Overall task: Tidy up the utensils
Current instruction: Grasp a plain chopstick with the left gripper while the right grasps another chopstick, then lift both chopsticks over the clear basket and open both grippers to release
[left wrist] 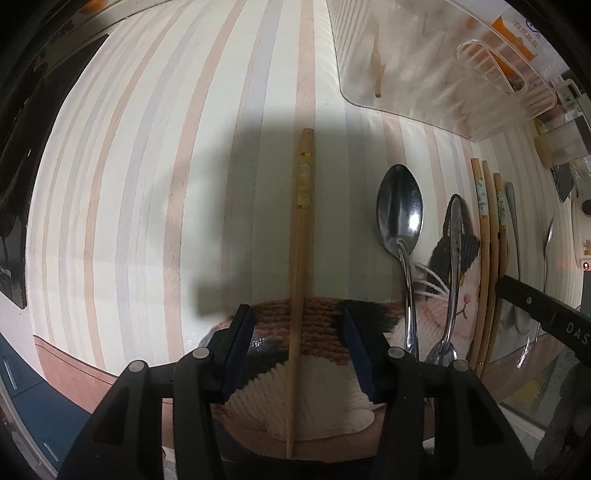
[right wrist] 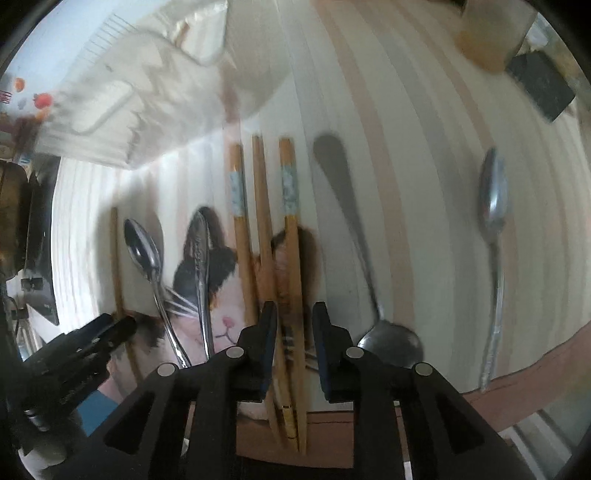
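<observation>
Chopstick (left wrist: 300, 236) lies lengthwise on the striped mat (left wrist: 147, 184), between the spread fingers of the left tool (left wrist: 297, 354); a spoon (left wrist: 400, 218) rests just to its right. Right tool (right wrist: 294, 354), also spread, straddles three chopsticks (right wrist: 258, 221); a clear tray (left wrist: 424, 55) sits beyond.

Only readable text: "DAS" in pale letters on the right hand-held gripper (left wrist: 546, 314), left wrist view. Orange label (left wrist: 517, 29) at top right has illegible characters.
</observation>
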Available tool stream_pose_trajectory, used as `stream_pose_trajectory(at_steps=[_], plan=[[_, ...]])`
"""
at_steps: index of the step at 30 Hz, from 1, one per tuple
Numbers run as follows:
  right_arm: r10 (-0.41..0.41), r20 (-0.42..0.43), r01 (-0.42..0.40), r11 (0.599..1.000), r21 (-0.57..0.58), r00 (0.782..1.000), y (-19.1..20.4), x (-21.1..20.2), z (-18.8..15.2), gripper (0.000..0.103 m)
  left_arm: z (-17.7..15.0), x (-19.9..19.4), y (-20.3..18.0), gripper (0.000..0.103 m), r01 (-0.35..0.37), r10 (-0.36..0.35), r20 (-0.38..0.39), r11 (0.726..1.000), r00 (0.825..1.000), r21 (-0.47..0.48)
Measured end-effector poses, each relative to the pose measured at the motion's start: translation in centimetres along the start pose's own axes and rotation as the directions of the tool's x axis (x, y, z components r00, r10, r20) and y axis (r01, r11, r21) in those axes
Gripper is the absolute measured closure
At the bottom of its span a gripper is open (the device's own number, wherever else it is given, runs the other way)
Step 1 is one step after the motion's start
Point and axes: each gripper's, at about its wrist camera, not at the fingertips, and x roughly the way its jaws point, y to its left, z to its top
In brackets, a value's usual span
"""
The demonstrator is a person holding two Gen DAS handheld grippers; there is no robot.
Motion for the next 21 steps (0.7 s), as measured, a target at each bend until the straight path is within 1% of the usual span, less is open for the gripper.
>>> stream_pose_trajectory(at_steps=[1,2,3,4,6,7,8,9,10,12,14,15,16,17,18,19,21], plan=[[-0.006,-0.001,0.006,1.0,-0.002,1.0,0.0,0.1,-0.1,0.084,0.0,0.0,0.2,0.057,0.002,-0.002,0.001,1.0,1.0,0.0],[-0.029,0.0,0.029,1.0,-0.005,1.0,0.2,0.2,0.5,0.089,0.0,-0.1,0.4,0.057,0.002,-0.002,0.001,1.0,1.0,0.0],[-0.027,-0.007,0.027,1.0,-0.006,1.0,0.2,-0.3,1.6,0.095,0.0,-0.1,0.8,0.057,0.002,-0.002,0.0,1.0,1.0,0.0],[-0.012,-0.01,0.012,1.0,0.011,1.0,0.0,-0.2,1.9,0.096,0.0,-0.1,0.9,0.057,0.004,-0.004,0.0,1.0,1.0,-0.002],[0.065,-0.014,-0.064,0.996,0.058,0.998,-0.5,-0.2,2.0,0.096,0.0,0.1,1.0,0.057,0.009,-0.009,-0.001,1.0,1.0,-0.01],[0.094,-0.009,-0.094,0.993,0.07,0.995,-1.4,-0.1,2.3,0.095,-0.3,0.6,-0.1,0.057,0.01,-0.01,-0.001,1.0,1.0,-0.015],[0.116,-0.008,-0.115,0.991,0.069,0.993,-1.4,-0.1,2.4,0.095,-0.2,0.5,0.0,0.057,0.014,-0.014,0.0,1.0,1.0,-0.019],[0.116,-0.011,-0.115,0.992,0.061,0.993,-1.2,-0.3,2.7,0.091,-0.2,0.5,0.2,0.057,0.016,-0.016,-0.001,1.0,1.0,-0.023],[0.092,-0.02,-0.091,0.995,0.049,0.996,-1.7,-0.8,3.1,0.083,-0.1,0.3,0.6,0.057,0.017,-0.017,-0.003,1.0,1.0,-0.026],[0.05,-0.03,-0.05,0.998,0.03,0.998,-1.6,-0.2,3.3,0.079,0.0,0.2,1.0,0.057,0.015,-0.015,-0.004,1.0,1.0,-0.024],[0.022,-0.023,-0.021,0.999,0.027,0.999,-0.5,-0.3,3.6,0.08,0.1,0.1,1.2,0.057,0.017,-0.017,-0.003,1.0,1.0,-0.026],[-0.003,-0.023,0.004,1.0,0.015,1.0,0.9,0.3,4.4,0.083,0.1,0.0,1.2,0.057,0.019,-0.019,-0.002,0.999,1.0,-0.026],[-0.025,-0.013,0.025,1.0,0.003,1.0,1.0,0.3,4.3,0.083,0.1,0.0,1.3,0.057,0.02,-0.021,-0.002,0.999,1.0,-0.027],[-0.053,-0.009,0.053,0.999,-0.002,0.999,1.0,0.5,4.3,0.087,0.1,0.0,1.4,0.057,0.022,-0.022,-0.002,0.999,1.0,-0.029],[-0.063,-0.006,0.063,0.998,-0.001,0.998,1.8,0.6,4.4,0.096,0.1,0.0,1.4,0.057,0.023,-0.023,-0.002,0.999,1.0,-0.031],[-0.049,-0.006,0.049,0.999,0.008,0.999,1.1,0.4,5.1,0.096,-0.1,0.1,1.2,0.057,0.023,-0.023,-0.001,0.999,1.0,-0.032],[-0.036,-0.011,0.036,0.999,0.012,0.999,0.7,0.4,5.1,0.097,0.0,0.1,1.0,0.057,0.021,-0.021,0.001,0.999,1.0,-0.032]])
